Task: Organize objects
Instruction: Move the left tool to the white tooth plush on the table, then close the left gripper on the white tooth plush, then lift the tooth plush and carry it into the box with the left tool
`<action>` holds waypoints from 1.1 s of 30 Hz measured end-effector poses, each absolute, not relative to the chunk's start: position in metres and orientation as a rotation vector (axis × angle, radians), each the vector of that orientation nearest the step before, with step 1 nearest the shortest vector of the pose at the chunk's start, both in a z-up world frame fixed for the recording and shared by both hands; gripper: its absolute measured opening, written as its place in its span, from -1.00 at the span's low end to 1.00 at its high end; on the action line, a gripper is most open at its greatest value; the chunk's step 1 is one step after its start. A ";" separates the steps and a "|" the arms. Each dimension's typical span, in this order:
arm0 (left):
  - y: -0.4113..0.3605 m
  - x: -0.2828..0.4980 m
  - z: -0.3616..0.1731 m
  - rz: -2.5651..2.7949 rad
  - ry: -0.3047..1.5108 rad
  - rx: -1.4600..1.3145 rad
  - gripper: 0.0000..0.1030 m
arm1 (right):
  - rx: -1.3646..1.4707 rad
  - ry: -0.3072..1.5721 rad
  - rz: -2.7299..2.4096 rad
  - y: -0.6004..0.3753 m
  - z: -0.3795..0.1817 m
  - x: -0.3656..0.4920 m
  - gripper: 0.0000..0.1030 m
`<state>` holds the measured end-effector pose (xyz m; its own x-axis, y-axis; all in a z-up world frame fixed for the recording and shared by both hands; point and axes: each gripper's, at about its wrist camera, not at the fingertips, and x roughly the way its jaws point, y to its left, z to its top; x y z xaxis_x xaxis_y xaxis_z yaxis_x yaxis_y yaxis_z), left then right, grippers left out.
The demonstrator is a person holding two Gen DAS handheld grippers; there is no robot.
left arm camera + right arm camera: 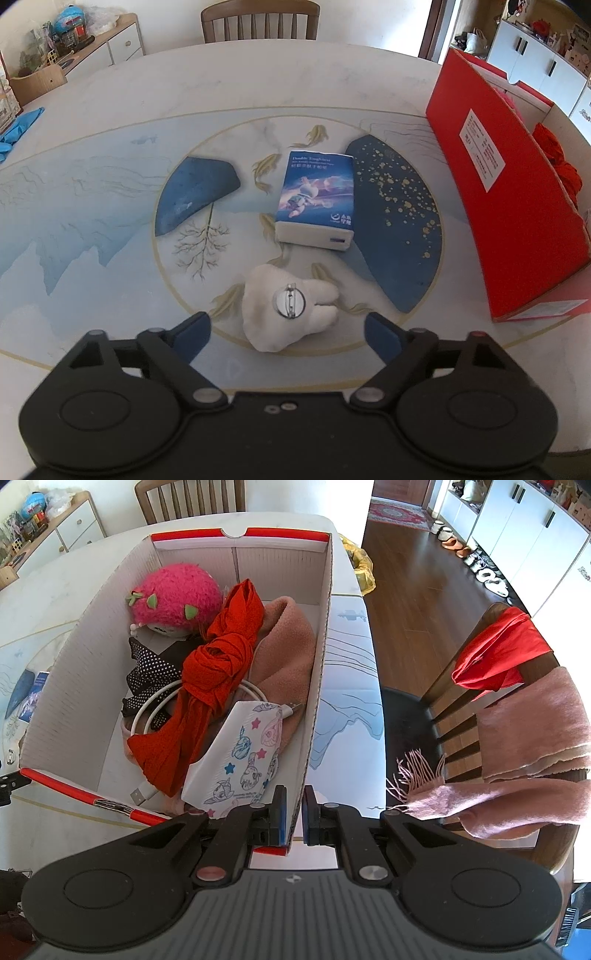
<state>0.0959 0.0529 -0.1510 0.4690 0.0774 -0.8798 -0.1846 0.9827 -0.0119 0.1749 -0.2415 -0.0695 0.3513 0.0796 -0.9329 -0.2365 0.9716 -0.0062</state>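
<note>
Fingers (201, 326) spread wide, straddling white plush tooth (284, 308) on worktop (110, 258); soft, light, squashy; best pinched across plump middle, clear of metal pin back (289, 303).

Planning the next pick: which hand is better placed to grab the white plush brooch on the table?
Left. Its tongs are open, with the white plush brooch between the fingertips. The right tongs are shut on the red box wall, steadying it.
</note>
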 end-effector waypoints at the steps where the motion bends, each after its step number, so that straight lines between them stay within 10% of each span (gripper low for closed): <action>1: 0.054 0.096 -0.152 0.161 1.072 -0.117 0.53 | -0.150 1.195 0.206 -0.241 -0.069 0.175 -0.85; 12: 0.060 0.095 -0.152 0.188 1.048 -0.159 0.01 | -0.151 1.193 0.203 -0.241 -0.069 0.174 -0.84; 33: 0.041 0.106 -0.092 0.093 1.015 -0.162 -0.01 | -0.132 1.173 0.212 -0.242 -0.069 0.170 -0.84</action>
